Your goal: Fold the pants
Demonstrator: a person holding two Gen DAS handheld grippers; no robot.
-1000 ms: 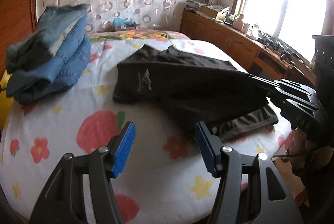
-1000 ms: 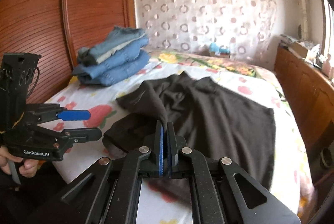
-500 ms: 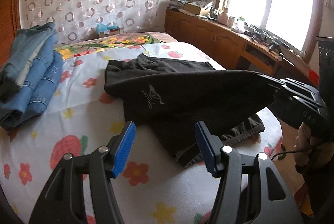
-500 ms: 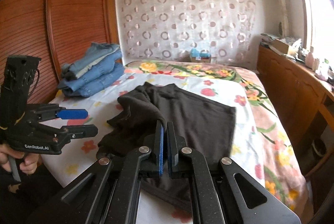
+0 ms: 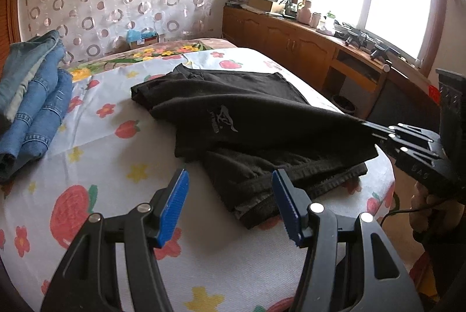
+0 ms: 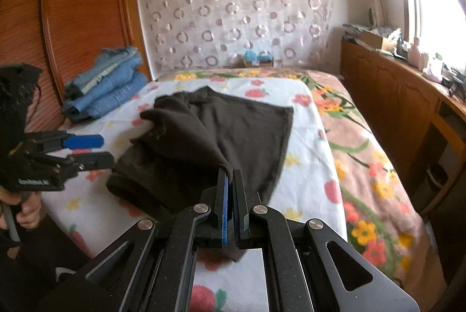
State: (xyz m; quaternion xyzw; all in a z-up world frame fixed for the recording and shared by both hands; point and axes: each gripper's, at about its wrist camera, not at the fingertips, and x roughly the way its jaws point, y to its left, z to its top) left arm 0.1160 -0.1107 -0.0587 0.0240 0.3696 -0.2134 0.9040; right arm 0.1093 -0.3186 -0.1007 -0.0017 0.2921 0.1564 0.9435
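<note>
- The right tool (image 6: 232, 181) stays clamped tight on a pinch of the dark brown fleece pants (image 6: 209, 134), its blue-lined fingers pressed together with the cloth bunched at the tips.
- That held edge is lifted and stretched off the bed; in the left wrist view the fabric runs taut from the right tool (image 5: 367, 124) back over the rest of the pants (image 5: 247, 114).
- The left tool (image 5: 230, 210) hangs with its fingers well apart, blue ribbed pads (image 5: 174, 210) facing each other, gripping nothing; it hovers just short of the pants' near hem.
- In the right wrist view the same left tool (image 6: 90, 149) sits off to the side of the garment, near it but not touching.
- The pants lie on the white bedsheet printed with red and yellow flowers (image 5: 102, 160), partly doubled over, a small pale logo facing up.
- Compared with a second ago, the bed's far side and the wooden cabinet under the window (image 5: 291, 41) show more in the left view, and the pants sit closer to the left tool.
- The stack of folded blue denim jeans (image 5: 32, 99) has slid toward the left edge of that view; it rests on the bed well apart from the pants.
- From the right view the jeans (image 6: 107, 85) lie beside the reddish wooden wardrobe (image 6: 72, 26).
</note>
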